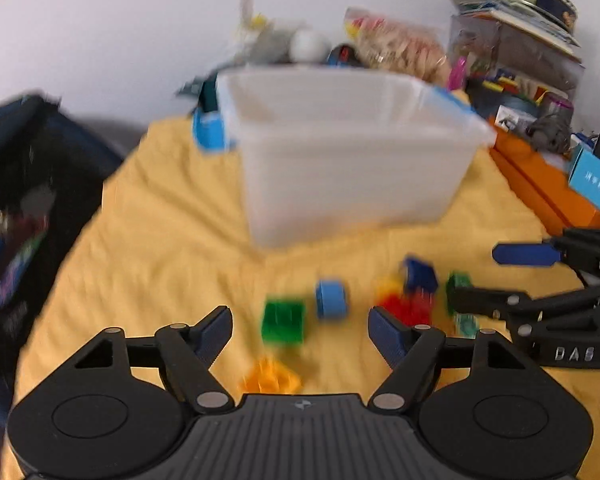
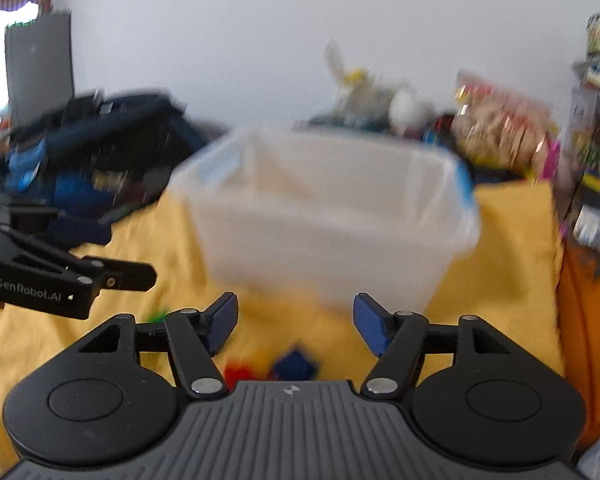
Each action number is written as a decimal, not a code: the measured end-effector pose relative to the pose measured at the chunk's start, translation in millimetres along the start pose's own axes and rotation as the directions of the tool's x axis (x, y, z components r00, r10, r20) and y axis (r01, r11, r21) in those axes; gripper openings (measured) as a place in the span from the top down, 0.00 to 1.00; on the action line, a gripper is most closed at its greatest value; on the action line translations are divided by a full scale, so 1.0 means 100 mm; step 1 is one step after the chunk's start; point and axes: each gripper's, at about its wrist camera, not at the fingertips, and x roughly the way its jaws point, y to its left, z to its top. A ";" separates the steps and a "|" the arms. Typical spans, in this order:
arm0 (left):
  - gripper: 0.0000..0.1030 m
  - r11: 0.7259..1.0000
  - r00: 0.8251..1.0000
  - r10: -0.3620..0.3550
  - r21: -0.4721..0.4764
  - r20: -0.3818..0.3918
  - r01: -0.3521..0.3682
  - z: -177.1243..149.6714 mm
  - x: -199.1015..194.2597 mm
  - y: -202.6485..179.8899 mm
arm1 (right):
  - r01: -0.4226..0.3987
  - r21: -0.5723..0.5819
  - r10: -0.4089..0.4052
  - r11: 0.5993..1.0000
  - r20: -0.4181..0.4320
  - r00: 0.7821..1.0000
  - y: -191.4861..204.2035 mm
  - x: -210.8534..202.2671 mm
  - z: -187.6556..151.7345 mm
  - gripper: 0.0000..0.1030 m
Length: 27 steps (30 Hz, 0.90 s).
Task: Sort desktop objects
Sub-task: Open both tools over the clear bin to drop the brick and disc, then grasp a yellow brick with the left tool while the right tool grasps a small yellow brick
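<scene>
Spread and empty, the left gripper [image 1: 300, 330] hangs over the green block [image 1: 283, 321] lying between its jaws on the yellow cloth [image 1: 160, 240], while the right gripper [image 2: 296, 322], equally unclenched, hovers over the dark blue block [image 2: 294, 365] before the clear bin [image 2: 324, 216].

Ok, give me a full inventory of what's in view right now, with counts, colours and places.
Bin: one, translucent white with blue latches, centre of the cloth.
Cloth: one, yellow, covering the desk.
Green block: one, between the left gripper's fingers, on the cloth.
Light blue piece: one, right of the green block.
Red blocks: blurred cluster, count unclear.
Dark blue block: one, beside the red blocks.
Orange block: one, nearest the left camera.
Clutter: behind the bin, mixed.
Left gripper: open, empty.
Right gripper: open, empty.
</scene>
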 end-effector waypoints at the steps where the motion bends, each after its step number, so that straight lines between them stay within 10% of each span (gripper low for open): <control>1: 0.24 1.000 1.000 -0.004 -0.014 -0.014 0.004 -0.07 0.02 0.01 | -0.004 0.002 0.004 1.000 -0.029 1.000 0.03 0.03 -0.11 0.35; 6: 0.24 0.998 1.000 0.024 -0.054 -0.018 -0.025 -0.28 -0.01 0.05 | -0.013 0.022 0.016 1.000 -0.122 0.992 0.13 0.12 -0.43 0.35; 13: 0.24 0.994 0.982 0.026 -0.109 0.190 -0.005 -0.33 -0.24 0.09 | -0.025 0.024 0.029 0.999 -0.156 0.987 0.20 0.07 -0.59 0.35; 23: 0.24 0.976 0.992 0.077 0.195 0.097 -0.095 -0.38 -0.23 -0.22 | -0.019 0.039 0.025 0.999 -0.158 0.987 0.23 0.08 -0.61 0.33; 27: 0.24 0.990 0.996 0.081 0.112 0.030 -0.084 -0.39 -0.17 -0.17 | -0.022 0.039 0.028 0.999 -0.167 0.986 0.25 0.09 -0.65 0.32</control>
